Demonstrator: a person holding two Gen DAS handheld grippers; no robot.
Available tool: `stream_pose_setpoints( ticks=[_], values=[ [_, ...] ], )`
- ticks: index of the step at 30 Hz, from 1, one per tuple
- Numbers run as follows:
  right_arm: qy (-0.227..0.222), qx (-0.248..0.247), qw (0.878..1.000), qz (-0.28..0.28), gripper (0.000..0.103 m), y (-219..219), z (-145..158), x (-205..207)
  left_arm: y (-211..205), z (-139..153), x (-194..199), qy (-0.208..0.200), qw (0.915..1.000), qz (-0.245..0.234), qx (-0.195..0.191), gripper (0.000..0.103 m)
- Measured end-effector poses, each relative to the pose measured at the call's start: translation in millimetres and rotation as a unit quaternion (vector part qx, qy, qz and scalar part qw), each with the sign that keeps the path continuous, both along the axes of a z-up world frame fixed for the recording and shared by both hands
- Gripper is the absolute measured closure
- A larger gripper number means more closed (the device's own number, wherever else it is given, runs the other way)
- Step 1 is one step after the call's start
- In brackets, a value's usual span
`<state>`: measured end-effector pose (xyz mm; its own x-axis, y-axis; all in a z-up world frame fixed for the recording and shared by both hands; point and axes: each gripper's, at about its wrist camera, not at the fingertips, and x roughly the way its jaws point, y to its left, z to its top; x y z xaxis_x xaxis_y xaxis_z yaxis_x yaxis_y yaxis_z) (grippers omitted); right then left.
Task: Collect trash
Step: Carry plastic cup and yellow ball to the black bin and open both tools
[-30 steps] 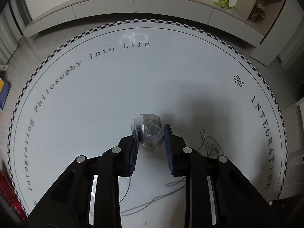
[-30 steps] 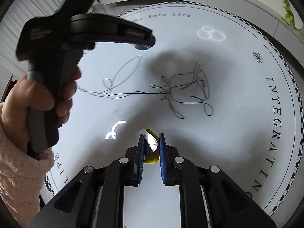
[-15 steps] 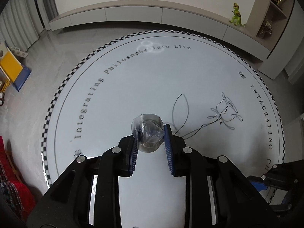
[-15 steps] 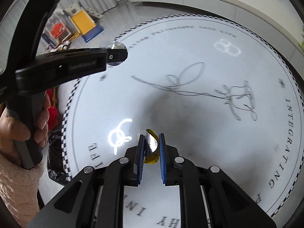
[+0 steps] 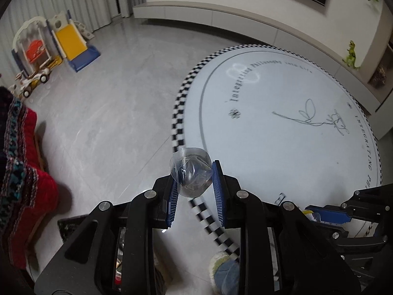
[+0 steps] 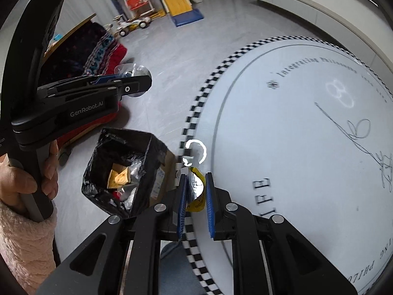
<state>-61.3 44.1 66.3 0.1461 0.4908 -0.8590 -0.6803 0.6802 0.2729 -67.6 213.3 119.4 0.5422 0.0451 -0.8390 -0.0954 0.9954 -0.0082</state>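
we pinch a clear cup [image 5: 191, 172] in the left claw [image 5: 194, 184] and a foil lid [image 6: 195, 188] in the right claw [image 6: 195, 194], both beside the bin [image 6: 145, 152]; releasing short of it risks dropping them on the floor.

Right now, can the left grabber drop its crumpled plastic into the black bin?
Probably yes. The left gripper holds the clear plastic above and just beyond the open bin, with nothing in between.

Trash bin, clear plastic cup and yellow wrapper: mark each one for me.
trash bin [image 6: 143, 172], right wrist view, on its black-lined right wall.
clear plastic cup [image 5: 191, 175], left wrist view, on its crumpled body between the fingers.
yellow wrapper [image 6: 196, 189], right wrist view, on its silvery inner face.
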Motion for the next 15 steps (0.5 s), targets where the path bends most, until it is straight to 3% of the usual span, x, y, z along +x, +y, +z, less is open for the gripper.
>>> stream_pose_setpoints(
  ticks=[7, 15],
  values=[
    [0.01, -0.002, 0.996, 0.088, 0.087, 84, -11, -53, 80, -11, -81, -0.002, 0.9959, 0.091, 0.001, 0.077],
    [0.018, -0.017, 0.984, 0.176, 0.087, 174, -29, -120, 170, -39, -167, 0.017, 0.9774, 0.211, -0.003, 0.077]
  ],
)
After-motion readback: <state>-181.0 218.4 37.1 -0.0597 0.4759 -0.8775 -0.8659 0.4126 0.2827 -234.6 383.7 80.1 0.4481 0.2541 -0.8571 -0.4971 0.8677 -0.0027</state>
